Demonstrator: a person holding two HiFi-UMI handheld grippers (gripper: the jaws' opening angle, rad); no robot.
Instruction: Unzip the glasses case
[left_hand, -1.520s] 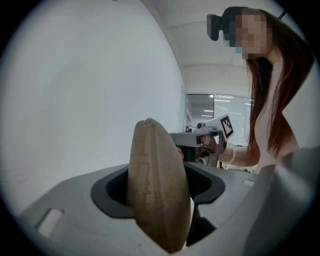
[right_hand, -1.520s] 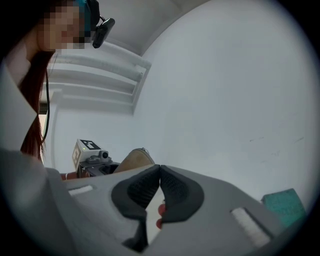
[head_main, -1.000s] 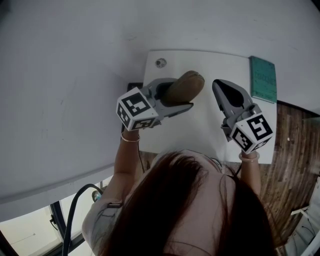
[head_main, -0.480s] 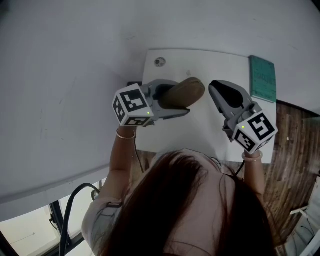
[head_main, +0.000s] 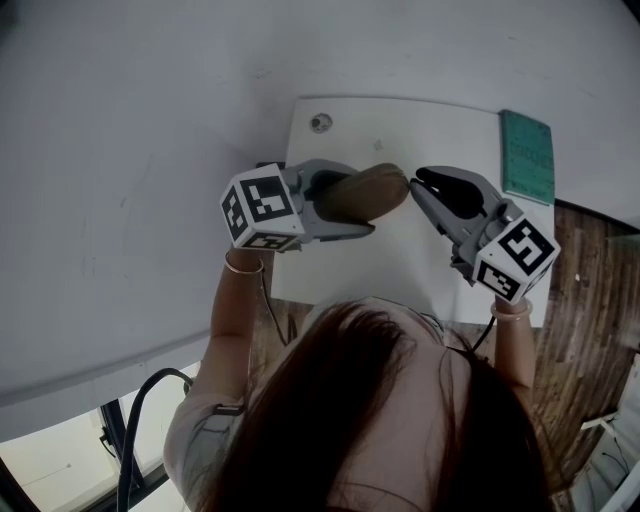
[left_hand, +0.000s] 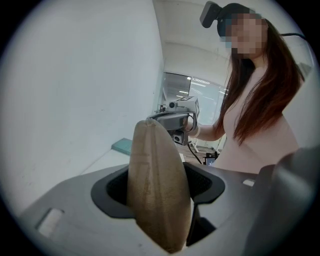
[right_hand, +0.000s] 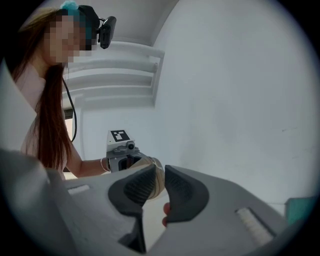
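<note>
Wall (head_main: 150, 150): plain and pale. It fills the space behind and to the left of everything I'm handling.
Table (head_main: 400, 260): a white top pushed against that wall, bare where I'm working.
Green pad (head_main: 526, 158): lies flat at the far right corner of the table, well apart from my grippers.
Left gripper (left_hand: 157, 187): clenched on the glasses case, with one jaw pad on each broad side. It holds the case up off the table.
Glasses case (head_main: 365, 190): tan and soft-looking, closed, held edge-on. About half of it sticks out past my left jaws toward my right side.
Right gripper (right_hand: 159, 175): the jaws stand a narrow slot apart with nothing in them. The tips are just beside the free end of the case and aimed at it.
Round fitting (head_main: 321, 123): small, set into the table near its far left corner and out of the way.
Zip: a seam runs up the case's narrow edge in the left gripper view. I can't pick out the pull in any view, so it may sit at the far end.
Risk, missed pull: my right jaws could close on fabric if I bite before I find the tab.
Risk, slip: the soft case could slide or twist out of my left grip when I pull along the zip.
Risk, jam: a clamp over the zip line could pinch the teeth and stall the slider.
</note>
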